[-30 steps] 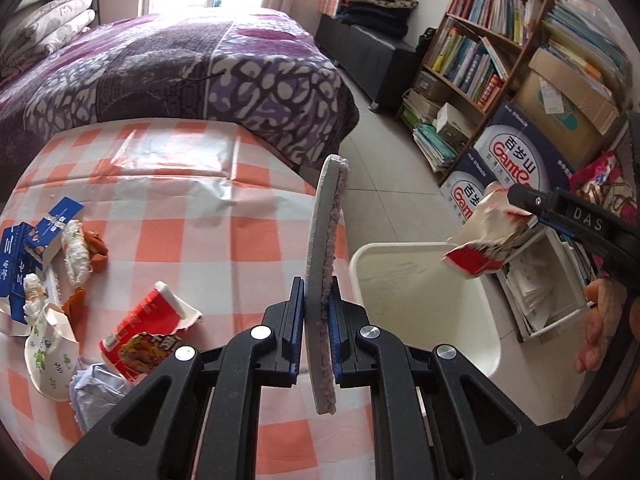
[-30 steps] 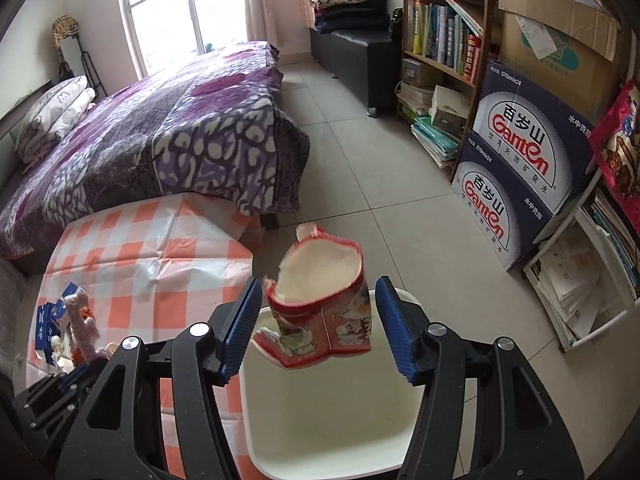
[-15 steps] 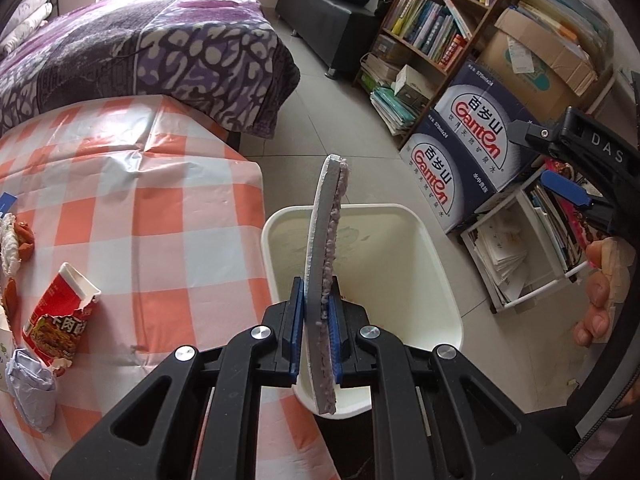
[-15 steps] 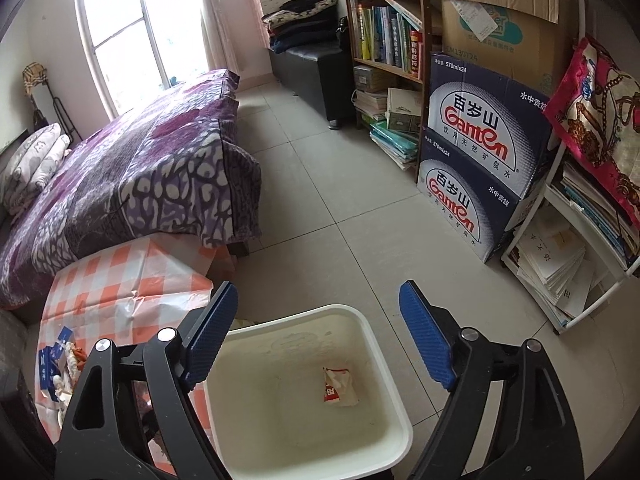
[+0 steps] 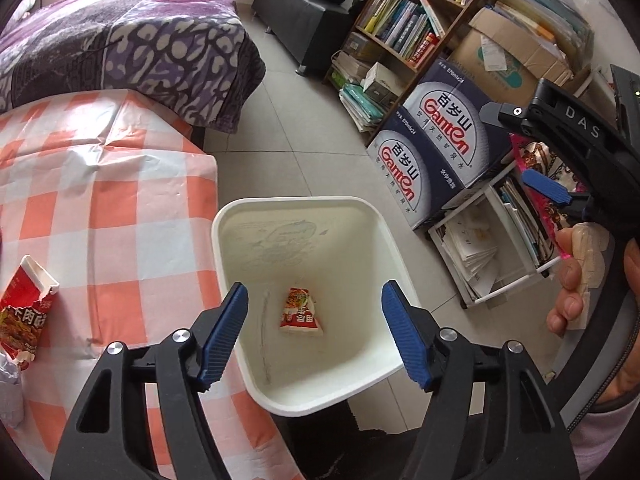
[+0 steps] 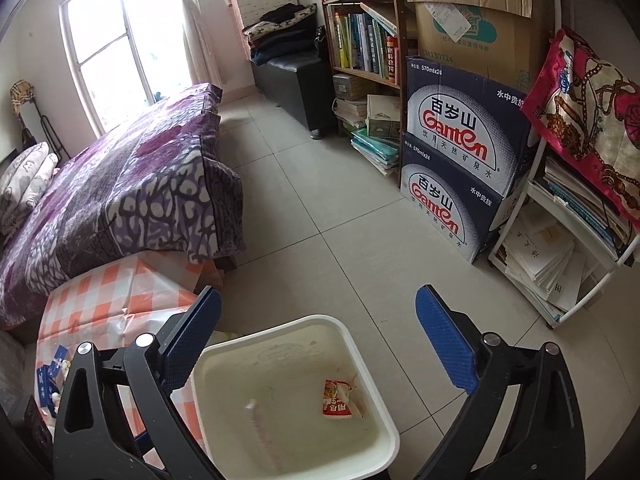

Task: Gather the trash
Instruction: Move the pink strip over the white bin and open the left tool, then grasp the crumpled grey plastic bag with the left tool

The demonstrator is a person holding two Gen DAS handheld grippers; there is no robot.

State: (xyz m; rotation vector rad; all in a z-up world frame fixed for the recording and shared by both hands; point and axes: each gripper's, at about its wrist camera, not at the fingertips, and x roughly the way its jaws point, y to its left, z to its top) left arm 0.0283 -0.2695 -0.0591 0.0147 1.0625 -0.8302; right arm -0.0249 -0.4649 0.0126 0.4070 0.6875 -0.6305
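Note:
My left gripper (image 5: 315,288) hangs over the white bin (image 5: 224,240), its jaws opening with nothing between them. A torn red carton (image 5: 300,312) lies on the bin floor. Beside it a pale flat foam piece (image 6: 260,428) shows only as a blur inside the bin. My right gripper (image 6: 316,296) is above the bin's far rim (image 6: 280,326), jaws opening and empty. It also appears at the right of the left wrist view as the right gripper (image 5: 520,148). Another torn red carton (image 5: 24,312) and crumpled paper (image 5: 8,392) lie on the checked tablecloth (image 5: 100,200).
Blue wrappers (image 6: 52,372) lie at the table's left end. A purple bed (image 6: 120,184) stands behind the table. Ganten boxes (image 6: 452,160), a bookshelf (image 6: 360,40) and a white rack (image 6: 560,264) line the right side. A person's hand (image 5: 568,280) holds the right gripper.
The right gripper let the red carton fall into the bin and opened wider. The left gripper carried the foam piece from above the table over the bin, then opened and let it go.

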